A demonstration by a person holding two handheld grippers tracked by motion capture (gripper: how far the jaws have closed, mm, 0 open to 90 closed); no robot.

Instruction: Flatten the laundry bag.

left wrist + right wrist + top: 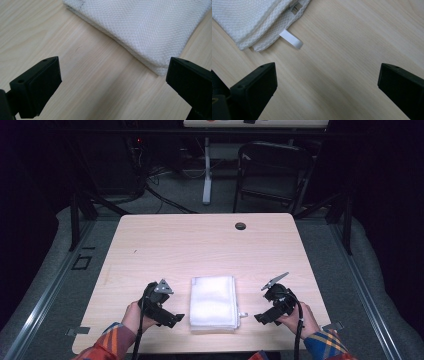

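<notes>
1. The thing to watch is the folded white cloth (212,302), a neat stack of several layers near the front edge of the table (200,245). It's easy to pinch just the top layer, and then the whole fold would probably peel open instead of lifting as one piece.

2. There's a little white tag (291,38) sticking out of the cloth's right front corner. If the right tongs catch that instead of the cloth body, I'd guess the stack drags sideways or twists.

3. The wood looks smooth, so a push from one side only could just slide the cloth along rather than getting a jaw under it.

4. Left tongs (170,316): jaws spread wide, holding nothing, sitting just beside the cloth's left edge. In the left gripper view the cloth's corner (160,68) is close to one jaw but not between them.

5. Right tongs (265,316): also wide open and empty, near the cloth's right edge with bare table between the jaws.

6. So the cloth lies between the two tongs, touched by neither.
</notes>
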